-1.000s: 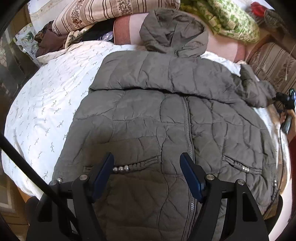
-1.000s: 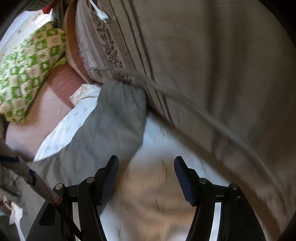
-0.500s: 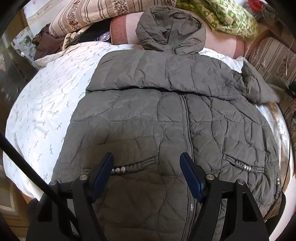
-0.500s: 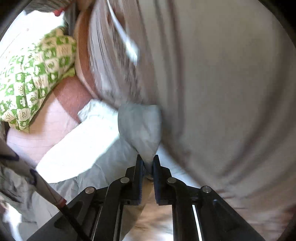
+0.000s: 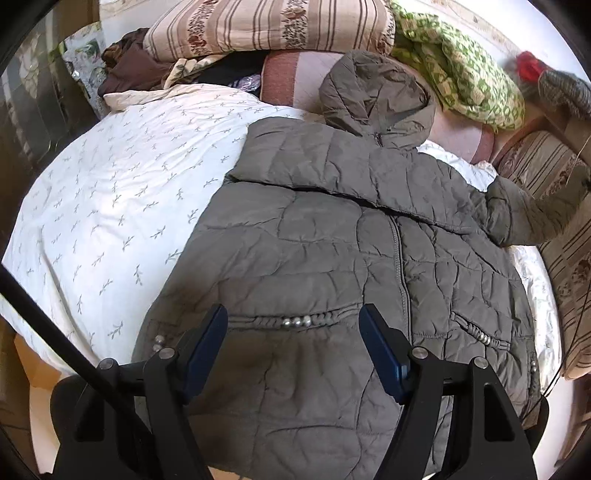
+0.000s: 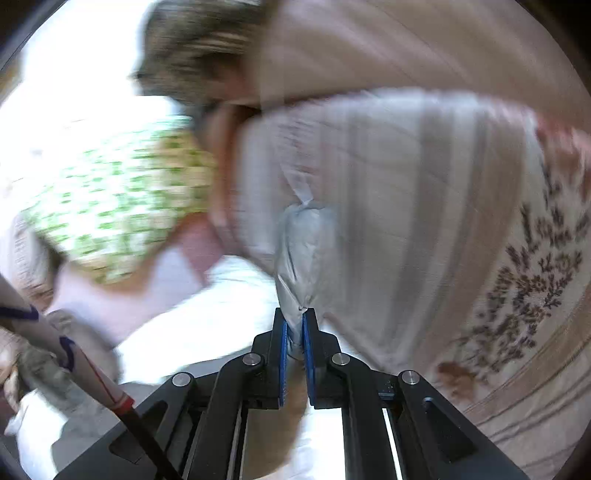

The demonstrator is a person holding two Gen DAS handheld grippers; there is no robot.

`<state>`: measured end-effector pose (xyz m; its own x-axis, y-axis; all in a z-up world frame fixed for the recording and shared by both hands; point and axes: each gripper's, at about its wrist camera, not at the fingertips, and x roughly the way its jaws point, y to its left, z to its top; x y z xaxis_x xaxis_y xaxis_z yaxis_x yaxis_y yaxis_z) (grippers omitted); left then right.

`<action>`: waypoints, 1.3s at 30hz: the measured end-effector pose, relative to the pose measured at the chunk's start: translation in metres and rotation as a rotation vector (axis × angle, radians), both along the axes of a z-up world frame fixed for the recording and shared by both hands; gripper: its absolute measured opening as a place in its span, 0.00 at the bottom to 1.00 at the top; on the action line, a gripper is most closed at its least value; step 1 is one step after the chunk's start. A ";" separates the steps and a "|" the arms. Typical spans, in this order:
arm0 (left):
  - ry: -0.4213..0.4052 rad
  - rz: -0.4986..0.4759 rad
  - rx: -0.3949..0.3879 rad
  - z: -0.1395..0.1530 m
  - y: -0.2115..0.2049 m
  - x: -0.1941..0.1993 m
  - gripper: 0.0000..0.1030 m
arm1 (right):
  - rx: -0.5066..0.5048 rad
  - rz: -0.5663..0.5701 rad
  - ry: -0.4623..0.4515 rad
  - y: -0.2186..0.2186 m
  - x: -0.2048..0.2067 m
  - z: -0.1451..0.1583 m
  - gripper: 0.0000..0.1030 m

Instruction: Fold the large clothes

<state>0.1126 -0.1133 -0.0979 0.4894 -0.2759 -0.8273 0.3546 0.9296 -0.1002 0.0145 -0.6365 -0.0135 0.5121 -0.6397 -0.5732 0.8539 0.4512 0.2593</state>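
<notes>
While quilted, unlabelled grey jacket (image 5: 332,258).

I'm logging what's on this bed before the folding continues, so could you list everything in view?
jacket: one, grey-green, quilted, hooded, spread front-up on the sheet
sleeve: one, grey, its end pinched in the right gripper
sheet: one, white with small sprigs, covers the bed
striped cushion: one, beige with brown stripes, on the pile at the bed's far end
green blanket: one, green and cream, far right
pink blanket: one, pink and rust, under the hood
left gripper: black, blue pads, open above the hem
right gripper: black, blue pads, shut on the sleeve
</notes>
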 end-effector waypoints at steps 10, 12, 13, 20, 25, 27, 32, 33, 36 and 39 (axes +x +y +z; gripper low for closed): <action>-0.018 0.073 -0.046 0.005 0.050 -0.001 0.70 | -0.053 0.441 -0.010 0.170 0.126 0.041 0.08; -0.010 0.098 -0.054 0.003 0.060 0.003 0.70 | -0.031 0.532 -0.003 0.200 0.155 0.029 0.08; -0.007 0.107 -0.057 0.001 0.063 0.004 0.70 | -0.019 0.572 0.000 0.215 0.167 0.024 0.08; 0.020 0.146 -0.070 -0.009 0.078 0.014 0.70 | 0.050 0.830 0.107 0.315 0.255 -0.047 0.08; 0.026 0.169 -0.059 -0.015 0.086 0.022 0.70 | 0.127 0.929 0.241 0.364 0.304 -0.127 0.08; 0.032 0.181 -0.056 -0.017 0.087 0.026 0.70 | 0.150 0.939 0.286 0.376 0.318 -0.156 0.08; 0.013 0.178 -0.047 -0.011 0.087 0.032 0.70 | 0.119 0.982 0.355 0.386 0.326 -0.186 0.14; 0.006 0.172 -0.043 -0.008 0.084 0.035 0.70 | 0.127 1.005 0.343 0.384 0.324 -0.181 0.27; -0.015 0.138 -0.046 0.002 0.072 0.045 0.70 | 0.100 0.995 0.266 0.375 0.299 -0.158 0.77; -0.054 0.086 -0.033 0.012 0.048 0.060 0.70 | 0.058 0.988 0.218 0.361 0.272 -0.139 0.78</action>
<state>0.1724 -0.0652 -0.0859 0.5564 -0.2579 -0.7899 0.2793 0.9534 -0.1145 0.2865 -0.2755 -0.1522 0.6777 0.0454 -0.7340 0.1368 0.9729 0.1865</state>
